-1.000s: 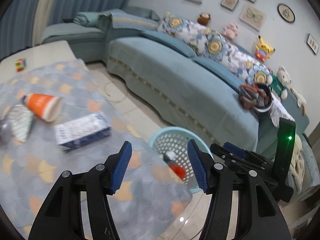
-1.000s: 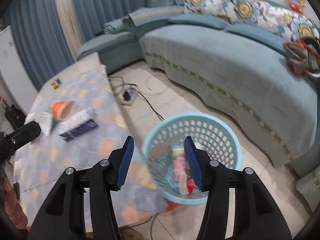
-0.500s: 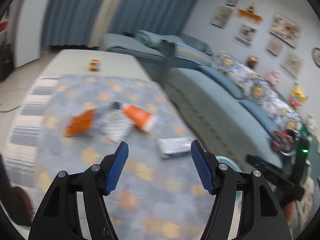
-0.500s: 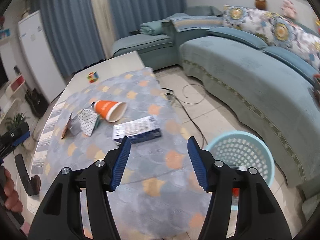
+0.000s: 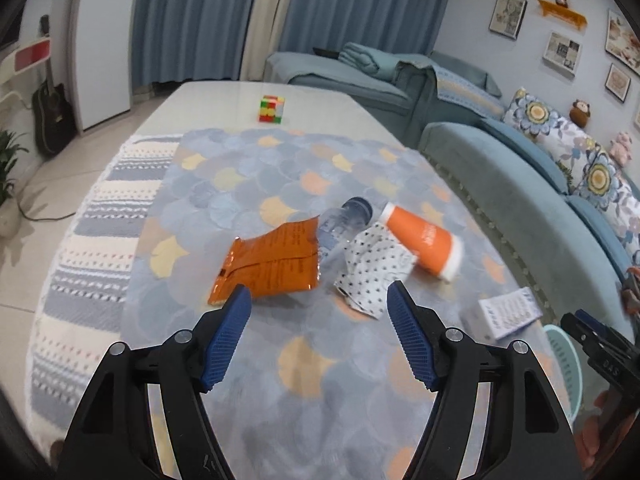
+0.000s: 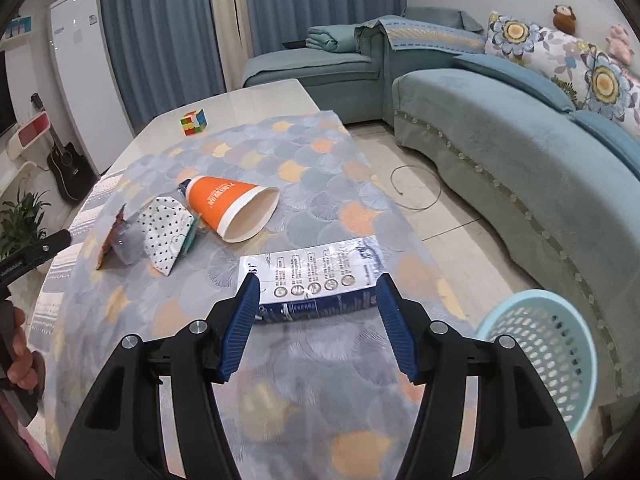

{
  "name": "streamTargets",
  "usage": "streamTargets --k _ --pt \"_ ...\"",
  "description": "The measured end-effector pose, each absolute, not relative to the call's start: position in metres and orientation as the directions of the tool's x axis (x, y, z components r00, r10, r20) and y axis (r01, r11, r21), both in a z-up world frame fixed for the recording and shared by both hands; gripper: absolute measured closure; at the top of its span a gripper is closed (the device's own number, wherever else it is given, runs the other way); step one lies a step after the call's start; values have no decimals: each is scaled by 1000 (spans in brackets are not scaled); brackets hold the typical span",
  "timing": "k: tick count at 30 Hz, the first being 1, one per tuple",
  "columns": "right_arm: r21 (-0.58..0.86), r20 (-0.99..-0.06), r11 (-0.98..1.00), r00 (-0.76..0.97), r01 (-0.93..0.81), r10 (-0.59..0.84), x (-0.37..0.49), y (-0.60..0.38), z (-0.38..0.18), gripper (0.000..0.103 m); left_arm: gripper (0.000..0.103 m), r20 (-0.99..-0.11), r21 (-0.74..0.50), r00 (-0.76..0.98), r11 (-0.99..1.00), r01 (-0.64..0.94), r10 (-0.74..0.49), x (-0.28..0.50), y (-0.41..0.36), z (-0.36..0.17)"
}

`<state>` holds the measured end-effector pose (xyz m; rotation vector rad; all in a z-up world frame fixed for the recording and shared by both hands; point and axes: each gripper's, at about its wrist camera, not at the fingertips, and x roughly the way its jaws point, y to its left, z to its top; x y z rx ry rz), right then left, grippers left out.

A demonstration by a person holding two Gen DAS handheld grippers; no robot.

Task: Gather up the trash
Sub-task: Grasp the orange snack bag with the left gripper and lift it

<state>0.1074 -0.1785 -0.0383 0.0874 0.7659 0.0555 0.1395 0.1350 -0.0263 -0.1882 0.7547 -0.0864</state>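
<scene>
A multicoloured puzzle cube (image 5: 271,109) sits on the bare pale tabletop (image 5: 224,100), beyond the blue-grey cloth with orange scallops (image 5: 256,168). A long teal fabric sofa (image 6: 520,132) carries flowered cushions (image 6: 516,36) and 2 plush toys. Blue curtains (image 5: 192,16), a black guitar (image 5: 52,116) and a white fridge (image 6: 84,64) line the far wall.

I see a pale table (image 5: 224,100), patterned cloth (image 5: 280,168) over it, Rubik's cube (image 5: 271,109) on bare top, striped mat (image 5: 100,220) alongside.
</scene>
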Motion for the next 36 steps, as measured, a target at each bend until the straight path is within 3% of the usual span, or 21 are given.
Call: streamTargets --k 6,12,17,20,25,30,31,32,34,36 --pt "110 -715 994 693 -15 90 130 -173 -65 51 38 -730 -90 681 996 -12 -58 186 122 -59" --pt "101 -737 995 670 -20 88 133 -172 -84 51 62 -748 -77 662 997 -22 -43 197 127 -74" --pt "114 -747 993 658 -16 96 132 -173 -90 51 93 -731 -107 677 994 9 -85 178 133 -70" --pt "110 -746 994 659 -23 98 129 -171 -89 51 98 -720 -91 688 995 28 -86 166 133 -67" --pt "113 -738 993 668 -23 99 125 -173 -81 51 98 -706 -118 687 985 124 -171 124 131 -63" --pt "156 -741 988 659 -13 126 123 -176 -80 51 94 -752 -155 608 965 210 -253 76 134 -78" --pt "160 -741 987 659 -13 129 122 -176 -80 51 86 -763 -159 593 964 211 -256 70 135 -80" --pt "163 -741 987 658 -13 131 121 -176 -79 51 67 -774 -164 580 965 205 -255 62 138 -83" --pt "165 -741 986 658 -16 135 119 -174 -78 51 46 -764 -188 592 966 175 -256 52 146 -82" --pt "166 -741 986 657 -21 139 117 -173 -77 51 40 -746 -269 598 954 133 -294 52 158 -77"
